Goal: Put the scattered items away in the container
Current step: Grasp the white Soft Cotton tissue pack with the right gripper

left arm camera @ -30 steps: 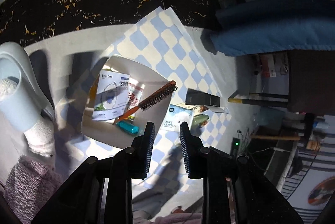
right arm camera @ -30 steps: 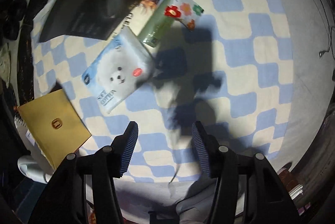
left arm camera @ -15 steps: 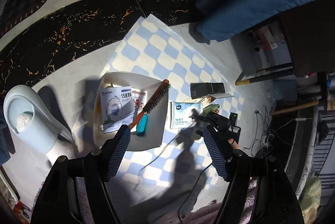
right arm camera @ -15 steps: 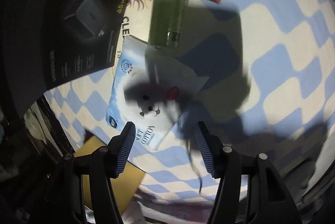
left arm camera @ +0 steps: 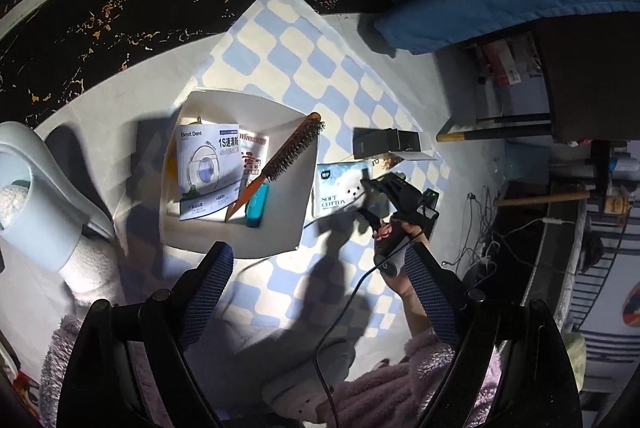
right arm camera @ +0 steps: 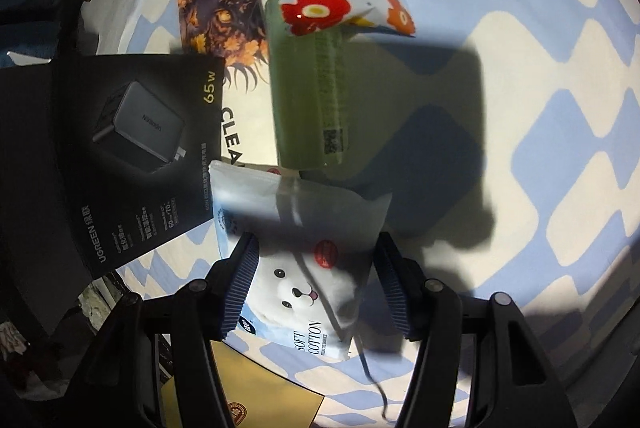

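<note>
Right gripper (right arm camera: 314,282) has descended, jaws spread astride the bear-printed cotton pack (right arm camera: 304,268); left gripper (left arm camera: 320,276) gapes.

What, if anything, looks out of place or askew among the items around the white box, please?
The hairbrush lies tilted in the white box, its bristle head propped over the rim. Outside, the black charger box overlaps a tiger-print pack in an untidy pile.

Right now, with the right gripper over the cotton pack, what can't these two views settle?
- Soft-cotton pack: the right wrist view cannot show whether the right gripper, open, touches it.
- White booklet: the black charger box and green packet cover it; title cut to "CLEA".
- White container: a yellow item behind the Best Dent box is mostly hidden in the left wrist view.
- Left gripper: open, holding nothing.
</note>
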`<state>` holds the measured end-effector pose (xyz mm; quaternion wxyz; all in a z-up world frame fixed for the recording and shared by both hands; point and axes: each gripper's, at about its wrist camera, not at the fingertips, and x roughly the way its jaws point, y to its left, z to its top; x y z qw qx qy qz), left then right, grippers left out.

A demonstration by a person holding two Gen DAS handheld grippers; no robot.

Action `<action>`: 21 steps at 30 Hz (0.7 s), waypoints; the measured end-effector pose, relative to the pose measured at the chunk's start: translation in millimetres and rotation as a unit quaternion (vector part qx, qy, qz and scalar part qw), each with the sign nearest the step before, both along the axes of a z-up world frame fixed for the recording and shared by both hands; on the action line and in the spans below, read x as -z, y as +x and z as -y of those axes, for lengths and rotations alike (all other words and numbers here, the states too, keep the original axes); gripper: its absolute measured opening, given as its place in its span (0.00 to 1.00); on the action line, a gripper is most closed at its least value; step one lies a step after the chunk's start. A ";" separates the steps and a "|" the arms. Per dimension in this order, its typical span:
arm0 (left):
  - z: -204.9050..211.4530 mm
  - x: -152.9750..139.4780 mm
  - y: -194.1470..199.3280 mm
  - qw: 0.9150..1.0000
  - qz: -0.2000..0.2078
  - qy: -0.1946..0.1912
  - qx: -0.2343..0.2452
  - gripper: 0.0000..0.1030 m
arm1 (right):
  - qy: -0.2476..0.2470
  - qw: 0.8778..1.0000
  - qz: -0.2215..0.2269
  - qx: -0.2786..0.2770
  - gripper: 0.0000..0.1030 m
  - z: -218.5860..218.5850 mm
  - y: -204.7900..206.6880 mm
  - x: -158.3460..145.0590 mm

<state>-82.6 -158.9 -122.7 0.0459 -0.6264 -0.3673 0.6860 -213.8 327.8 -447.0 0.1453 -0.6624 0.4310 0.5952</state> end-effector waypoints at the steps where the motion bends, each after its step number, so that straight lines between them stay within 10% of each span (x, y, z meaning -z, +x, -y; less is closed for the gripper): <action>1: 0.3 5.1 -1.6 1.000 0.005 -0.001 -0.002 0.84 | -0.002 1.000 0.005 0.003 0.58 -1.3 1.4 1.9; 4: 3.0 7.0 -3.1 1.000 0.015 -0.010 0.000 0.84 | 0.024 0.999 0.001 -0.039 0.57 2.6 -3.7 -4.2; 8: 4.6 0.2 -5.6 1.000 0.018 -0.023 -0.007 0.84 | 0.081 0.984 -0.023 -0.157 0.19 19.0 -18.5 -28.4; 14: -6.7 -8.8 -9.2 1.000 0.006 -0.010 -0.012 0.84 | 0.083 0.968 -0.041 -0.234 0.15 16.7 -5.0 -62.2; 18: -22.7 -9.3 -12.6 1.000 0.000 0.003 0.006 0.84 | 0.121 0.932 -0.049 -0.338 0.14 11.8 22.2 -91.1; 21: -35.0 -8.5 -15.2 1.000 -0.003 0.007 0.017 0.84 | 0.156 0.881 -0.042 -0.444 0.14 14.7 50.9 -110.5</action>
